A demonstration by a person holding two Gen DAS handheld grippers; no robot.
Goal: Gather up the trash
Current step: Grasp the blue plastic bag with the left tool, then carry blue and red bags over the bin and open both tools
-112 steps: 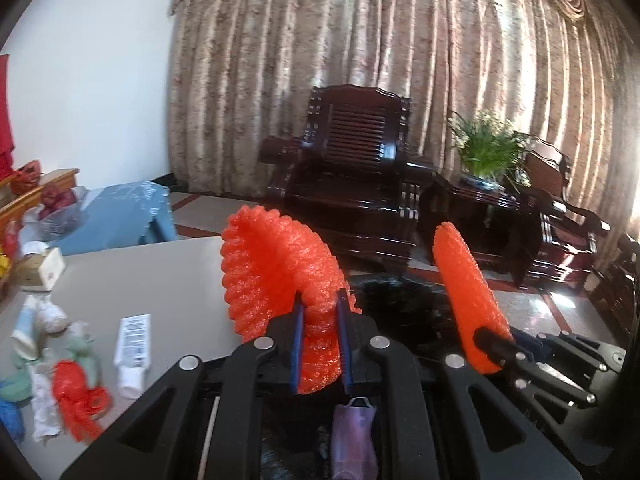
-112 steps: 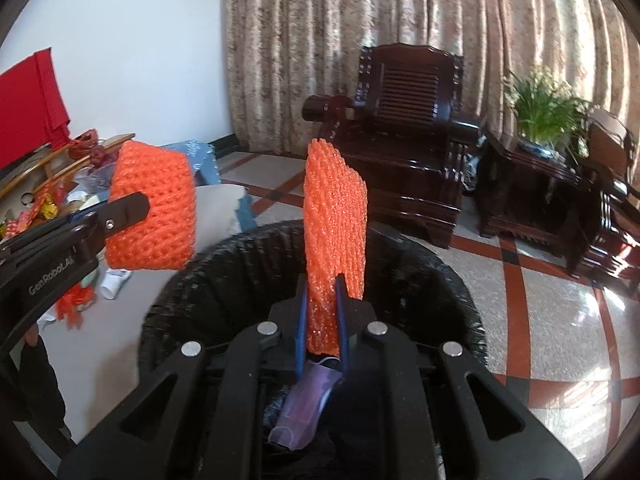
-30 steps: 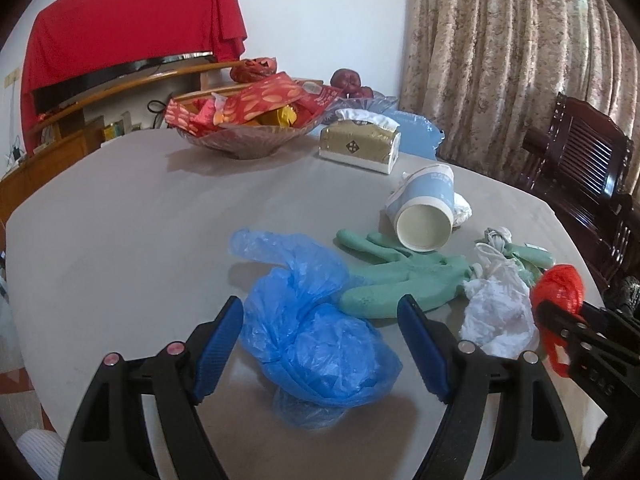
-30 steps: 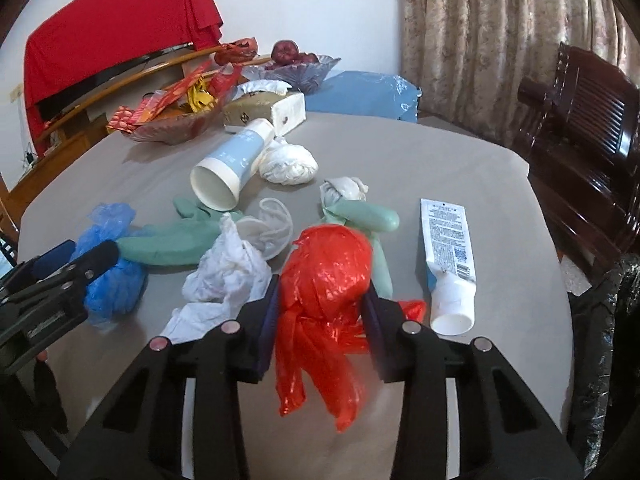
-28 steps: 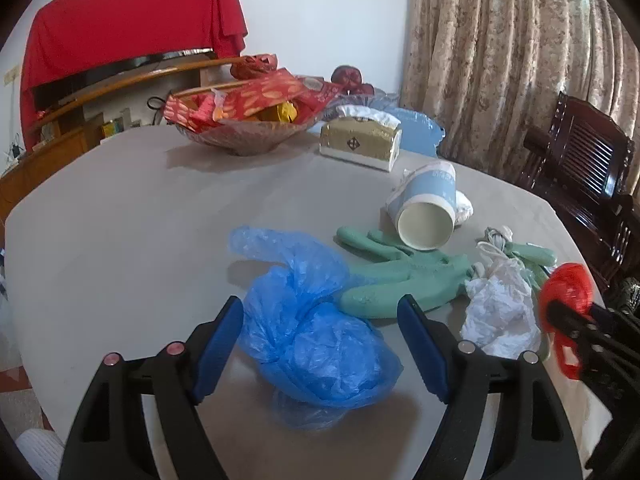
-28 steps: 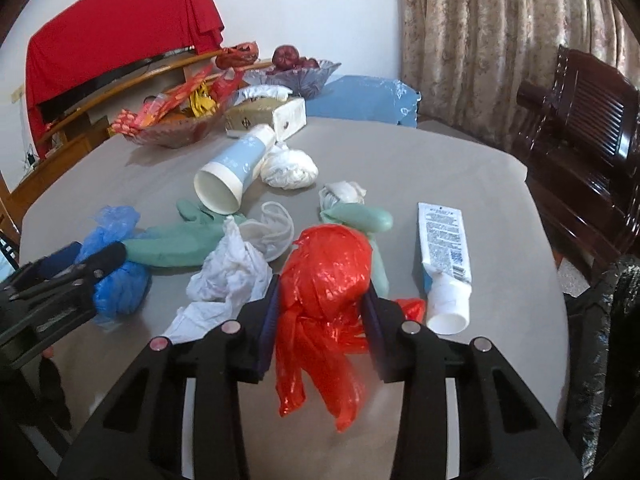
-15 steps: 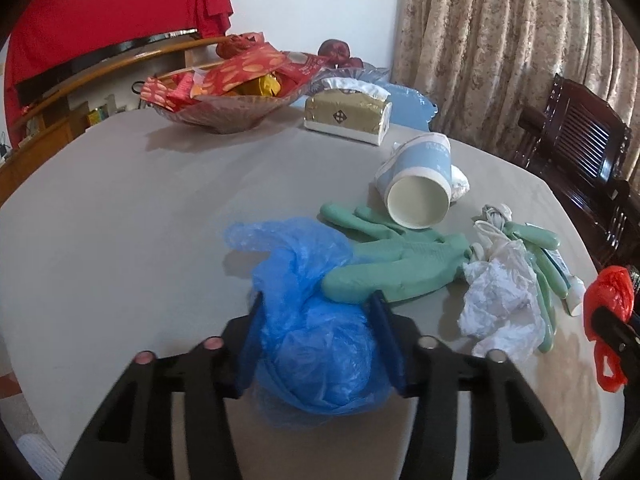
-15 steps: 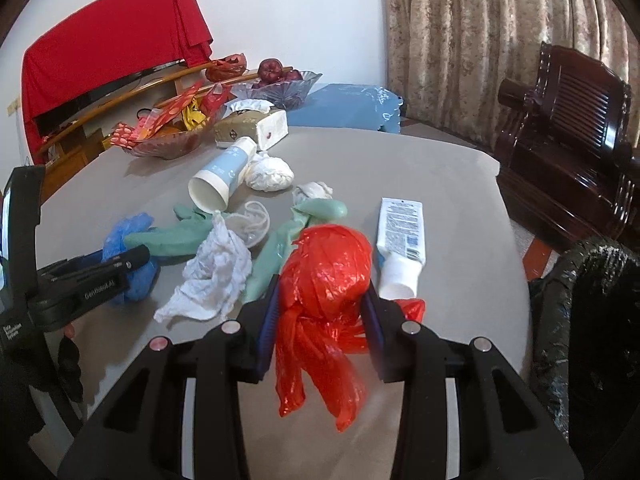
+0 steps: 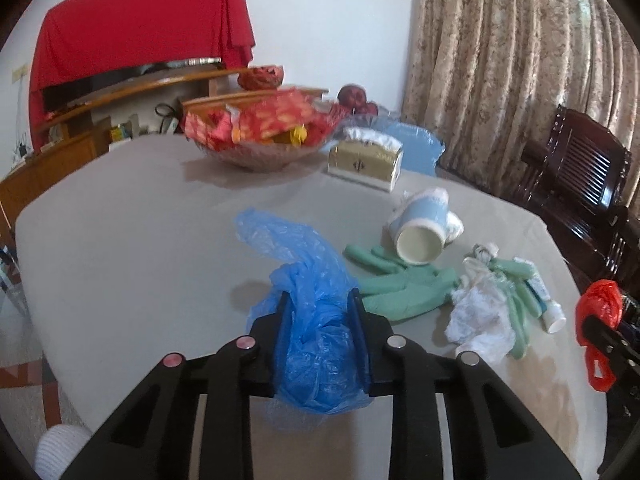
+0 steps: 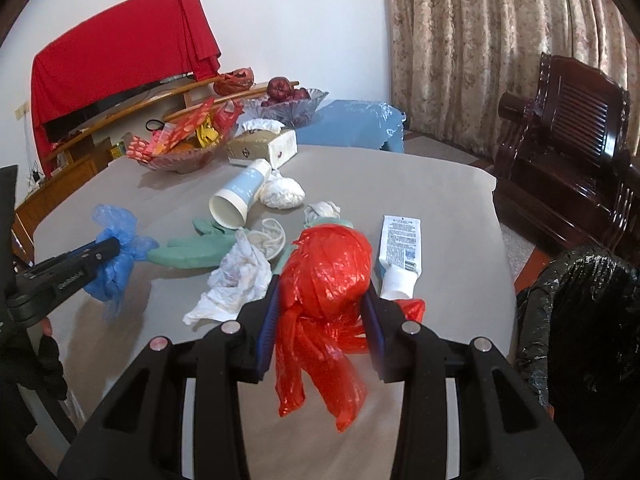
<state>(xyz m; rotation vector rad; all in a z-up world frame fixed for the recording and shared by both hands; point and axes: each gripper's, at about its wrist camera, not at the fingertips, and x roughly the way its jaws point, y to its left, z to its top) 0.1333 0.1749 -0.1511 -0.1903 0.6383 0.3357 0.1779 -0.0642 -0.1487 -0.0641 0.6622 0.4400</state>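
Note:
My left gripper [image 9: 320, 304] is shut on a crumpled blue plastic bag [image 9: 316, 344] and holds it just above the grey table [image 9: 132, 240]; it also shows in the right wrist view [image 10: 116, 256]. My right gripper [image 10: 322, 300] is shut on a red plastic bag [image 10: 328, 276], lifted off the table, seen at the right edge of the left wrist view [image 9: 600, 312]. On the table lie green gloves [image 9: 404, 292], crumpled white paper [image 9: 480, 320], a tipped paper cup [image 9: 420, 232] and a toothpaste tube [image 10: 400, 252].
A bin lined with a black bag [image 10: 576, 320] stands off the table's right edge. A snack bowl [image 9: 260, 136], a tissue box [image 9: 364, 164] and a fruit bowl [image 10: 284, 100] sit at the far side. A dark wooden armchair [image 10: 560, 128] stands to the right.
My left gripper has closed on the blue bag and lifted it slightly. My right gripper has drawn back and up with the red bag, towards the bin.

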